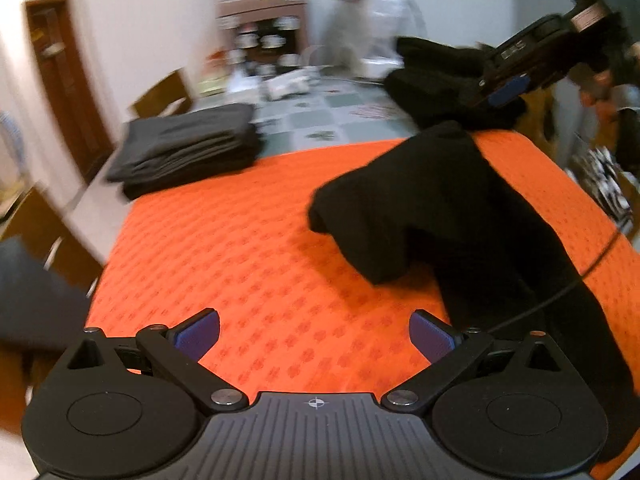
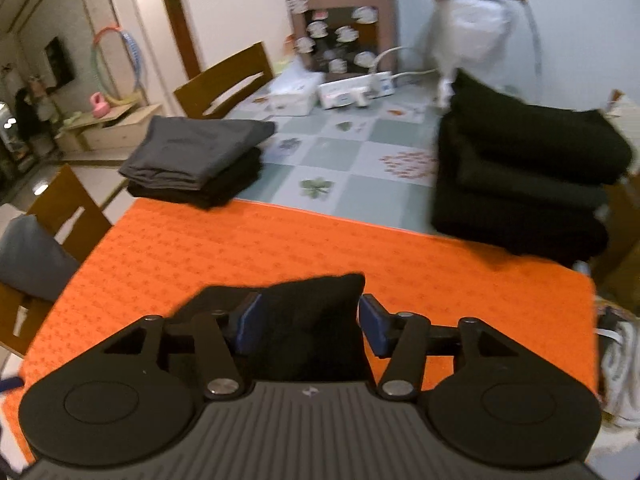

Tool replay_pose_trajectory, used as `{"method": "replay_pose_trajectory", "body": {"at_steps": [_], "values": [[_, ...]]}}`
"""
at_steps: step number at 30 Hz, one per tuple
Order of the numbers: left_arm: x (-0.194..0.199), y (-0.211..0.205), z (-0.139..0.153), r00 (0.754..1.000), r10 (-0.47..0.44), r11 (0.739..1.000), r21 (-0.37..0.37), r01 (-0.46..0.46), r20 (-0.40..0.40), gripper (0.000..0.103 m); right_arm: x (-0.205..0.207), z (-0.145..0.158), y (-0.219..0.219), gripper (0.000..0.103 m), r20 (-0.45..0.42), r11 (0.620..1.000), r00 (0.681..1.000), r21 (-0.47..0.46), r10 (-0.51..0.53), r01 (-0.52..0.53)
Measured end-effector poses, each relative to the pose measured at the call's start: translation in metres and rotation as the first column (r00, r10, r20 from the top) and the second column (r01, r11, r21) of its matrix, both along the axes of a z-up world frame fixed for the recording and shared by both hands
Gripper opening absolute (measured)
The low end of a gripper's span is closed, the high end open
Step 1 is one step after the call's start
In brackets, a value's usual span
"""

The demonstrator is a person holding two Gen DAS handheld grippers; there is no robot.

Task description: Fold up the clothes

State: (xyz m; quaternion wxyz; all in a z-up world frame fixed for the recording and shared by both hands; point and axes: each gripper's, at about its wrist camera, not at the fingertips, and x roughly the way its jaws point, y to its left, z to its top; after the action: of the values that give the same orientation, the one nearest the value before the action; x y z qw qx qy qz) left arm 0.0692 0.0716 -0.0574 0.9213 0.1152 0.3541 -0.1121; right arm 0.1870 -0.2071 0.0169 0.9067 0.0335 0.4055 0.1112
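A black garment [image 1: 452,216] hangs in a long crumpled strip over the orange mat [image 1: 248,248], lifted at its far end. My right gripper [image 1: 508,92] holds that far end up at the upper right of the left wrist view. In the right wrist view the same black garment [image 2: 308,328] fills the gap between the blue pads of my right gripper [image 2: 310,326], which is shut on it above the orange mat [image 2: 280,248]. My left gripper [image 1: 314,334] is open and empty, low over the mat's near part, left of the hanging cloth.
A folded stack of grey and black clothes [image 2: 196,160] lies at the mat's far left. A pile of black clothes [image 2: 528,176] lies at the far right. Beyond are a checked tablecloth [image 2: 348,160], white boxes [image 2: 356,92] and wooden chairs [image 2: 224,80].
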Motion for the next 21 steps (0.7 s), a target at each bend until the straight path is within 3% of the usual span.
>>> {"method": "replay_pose_trajectory", "body": {"at_steps": [7,12,16,19,21], "values": [[0.038,-0.036,-0.015,0.976,-0.215,0.974,0.071,0.213,0.025,0.097,-0.081,-0.023,-0.021,0.061,-0.077,0.996,0.995,-0.058,-0.065,0.061],[0.065,-0.062,-0.026,0.931,-0.362,0.926,0.125,0.355,0.035,0.093,-0.138,-0.051,-0.014,0.061,-0.162,0.994,0.983,-0.076,-0.089,0.078],[0.085,-0.085,-0.034,0.899,-0.434,0.888,0.193,0.416,0.056,0.087,-0.172,-0.072,-0.003,0.061,-0.207,0.992,0.972,-0.087,-0.112,0.096],[0.101,-0.096,-0.038,0.886,-0.461,0.869,0.230,0.438,0.057,0.064,-0.189,-0.085,0.008,0.061,-0.226,0.989,0.965,-0.086,-0.136,0.119],[0.114,-0.096,-0.036,0.890,-0.455,0.876,0.205,0.437,0.044,0.037,-0.195,-0.091,0.016,0.061,-0.232,0.988,0.962,-0.089,-0.143,0.125]]}}
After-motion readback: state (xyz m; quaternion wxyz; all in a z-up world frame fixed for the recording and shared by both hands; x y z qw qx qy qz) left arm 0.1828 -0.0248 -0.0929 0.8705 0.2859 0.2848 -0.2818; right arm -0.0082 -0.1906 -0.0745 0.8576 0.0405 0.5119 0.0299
